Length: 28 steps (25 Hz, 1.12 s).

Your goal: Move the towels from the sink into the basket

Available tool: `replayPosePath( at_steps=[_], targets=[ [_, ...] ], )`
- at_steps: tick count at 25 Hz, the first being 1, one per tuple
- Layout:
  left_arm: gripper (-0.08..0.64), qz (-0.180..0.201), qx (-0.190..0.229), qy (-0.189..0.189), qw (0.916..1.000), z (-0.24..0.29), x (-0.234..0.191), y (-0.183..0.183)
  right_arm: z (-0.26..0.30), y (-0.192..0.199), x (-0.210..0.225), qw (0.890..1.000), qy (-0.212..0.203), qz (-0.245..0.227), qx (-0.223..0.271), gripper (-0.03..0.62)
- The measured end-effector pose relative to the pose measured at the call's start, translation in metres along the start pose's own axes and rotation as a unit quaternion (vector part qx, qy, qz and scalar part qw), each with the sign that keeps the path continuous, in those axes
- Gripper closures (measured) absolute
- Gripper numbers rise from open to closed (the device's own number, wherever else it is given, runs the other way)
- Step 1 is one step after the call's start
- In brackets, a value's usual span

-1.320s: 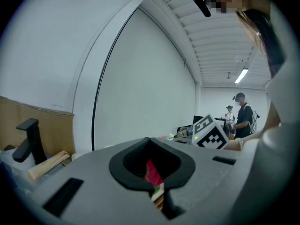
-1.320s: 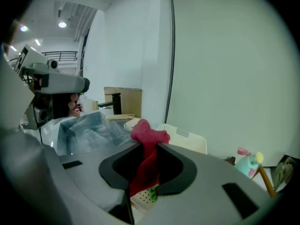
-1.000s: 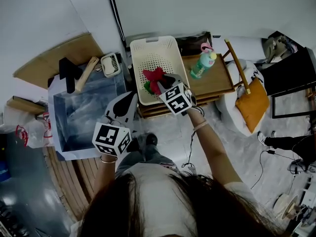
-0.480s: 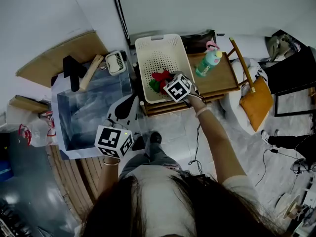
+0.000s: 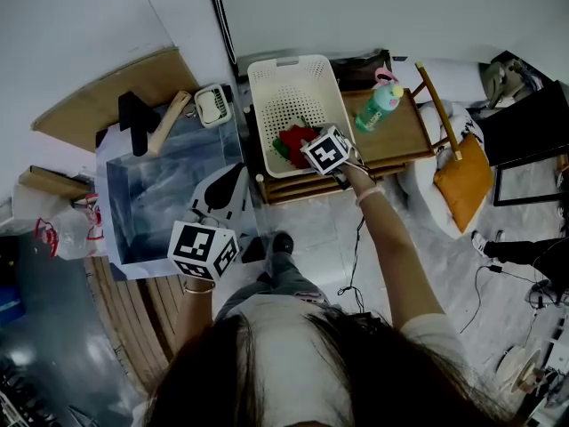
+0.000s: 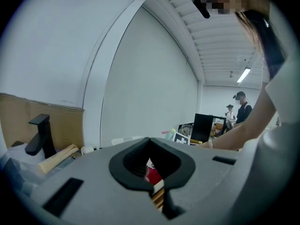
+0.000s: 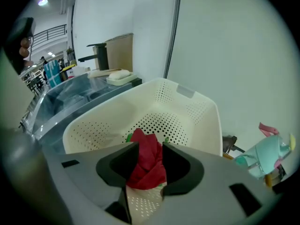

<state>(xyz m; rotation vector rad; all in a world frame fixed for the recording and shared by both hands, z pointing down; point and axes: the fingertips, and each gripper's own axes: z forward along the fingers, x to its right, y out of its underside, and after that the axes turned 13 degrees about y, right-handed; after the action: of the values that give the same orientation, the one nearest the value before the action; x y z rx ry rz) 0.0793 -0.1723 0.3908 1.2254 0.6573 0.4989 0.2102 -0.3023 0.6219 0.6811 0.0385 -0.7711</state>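
Note:
The cream perforated basket (image 5: 289,64) stands on a low wooden table (image 5: 402,142) to the right of the clear-walled sink (image 5: 169,194). My right gripper (image 5: 308,146) is down inside the basket (image 7: 206,102). Its jaws are opening, and the bunched red towel (image 7: 147,165) still fills the gap and touches both pads. In the head view the red towel (image 5: 293,138) lies low in the basket with a green edge beside it. My left gripper (image 5: 233,176) hovers at the sink's near right corner, shut and empty (image 6: 152,182).
A black faucet (image 5: 133,123), a wooden brush (image 5: 167,123) and a soap dish (image 5: 213,105) sit along the sink's far edge. A teal bottle (image 5: 378,105) stands on the table beside the basket. An orange cushion (image 5: 462,181) lies further right.
My right gripper has carried the red towel forward and down into the basket. The left gripper has stayed by the sink's corner.

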Motion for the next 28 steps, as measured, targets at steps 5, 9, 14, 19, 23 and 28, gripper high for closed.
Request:
replayPosePath(
  at_steps=[5, 9, 14, 19, 23, 28],
  targets=[
    [0.555, 0.005, 0.003, 0.002, 1.0000, -0.005, 0.000, -0.005, -0.025, -0.015, 0.006, 0.998, 0.028, 0.045, 0.039, 0.436],
    [0.555, 0.008, 0.007, 0.000, 0.9999, -0.008, 0.002, -0.010, -0.046, -0.024, -0.002, 0.995, 0.024, 0.076, 0.065, 0.437],
    [0.555, 0.015, 0.010, -0.001, 0.9998, -0.016, 0.005, -0.016, -0.076, -0.040, -0.012, 0.989, 0.037, 0.099, 0.106, 0.475],
    [0.555, 0.023, 0.016, -0.006, 0.9996, -0.032, 0.009, -0.022, -0.106, -0.062, -0.026, 0.982, 0.050, 0.105, 0.152, 0.512],
    [0.555, 0.024, 0.016, -0.025, 0.9993, -0.050, 0.007, -0.020, -0.133, -0.073, -0.037, 0.974, 0.062, 0.119, 0.181, 0.541],
    [0.555, 0.022, 0.022, -0.041, 0.9986, -0.078, 0.008, -0.019, -0.164, -0.076, -0.054, 0.965, 0.076, 0.139, 0.208, 0.561]
  ],
)
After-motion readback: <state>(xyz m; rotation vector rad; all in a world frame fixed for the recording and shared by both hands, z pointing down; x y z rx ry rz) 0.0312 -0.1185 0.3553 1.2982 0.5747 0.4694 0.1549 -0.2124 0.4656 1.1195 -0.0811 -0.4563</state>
